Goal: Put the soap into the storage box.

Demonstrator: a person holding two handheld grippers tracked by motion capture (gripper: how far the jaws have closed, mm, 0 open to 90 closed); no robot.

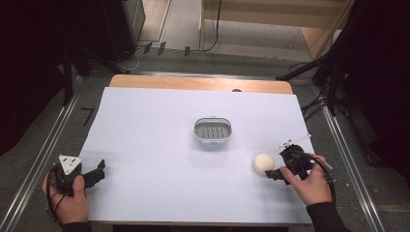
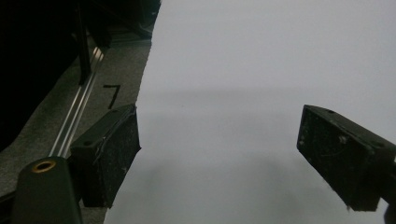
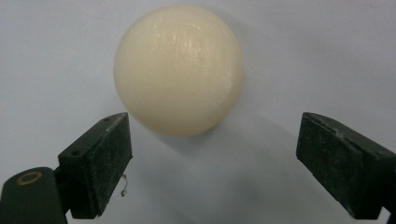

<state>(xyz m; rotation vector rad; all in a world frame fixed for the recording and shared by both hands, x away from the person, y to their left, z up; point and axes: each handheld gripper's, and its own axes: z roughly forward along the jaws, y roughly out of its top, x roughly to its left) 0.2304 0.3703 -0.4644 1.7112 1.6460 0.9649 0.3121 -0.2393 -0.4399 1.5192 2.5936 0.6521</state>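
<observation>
The right gripper (image 3: 212,163), jaws spread and gripping nothing, lines up on the cream ball (image 3: 178,70); next, it likely needs to advance and clamp.

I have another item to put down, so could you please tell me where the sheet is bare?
The sheet is bare left of the dish, and behind it to the far edge. It is crowded only at front right, where the ball lies just ahead of the open right tool.
</observation>
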